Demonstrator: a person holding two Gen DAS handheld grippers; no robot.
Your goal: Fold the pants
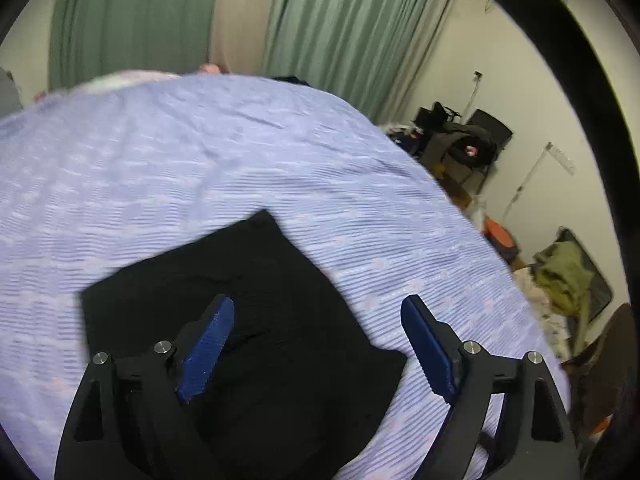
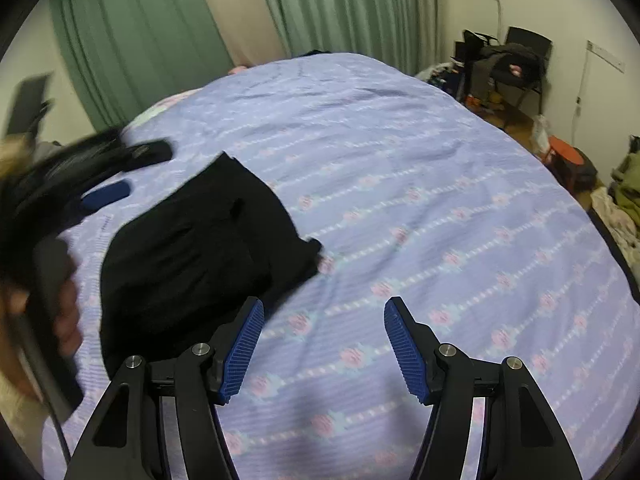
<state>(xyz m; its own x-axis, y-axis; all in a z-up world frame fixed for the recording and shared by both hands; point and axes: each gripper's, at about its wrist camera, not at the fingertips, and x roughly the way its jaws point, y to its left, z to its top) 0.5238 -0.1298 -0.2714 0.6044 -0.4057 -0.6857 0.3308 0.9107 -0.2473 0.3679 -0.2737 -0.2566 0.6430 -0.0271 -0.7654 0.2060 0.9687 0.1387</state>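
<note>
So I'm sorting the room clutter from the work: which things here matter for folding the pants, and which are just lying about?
Job: black pants, bedspread beneath them, left gripper, right gripper.
Lying about: green curtains, chair with clothes, orange stool, olive garment.

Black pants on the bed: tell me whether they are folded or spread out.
Folded. The black pants lie as one compact block on the lilac bedspread, no legs extending; neither gripper holds them.

The bedspread [image 2: 400, 184] lies bare and flat right of and beyond the folded pants [image 2: 192, 248], open to a gripper; left of the pants the left gripper [image 2: 116, 172] and a hand [image 2: 68, 312] crowd the bed edge
</note>
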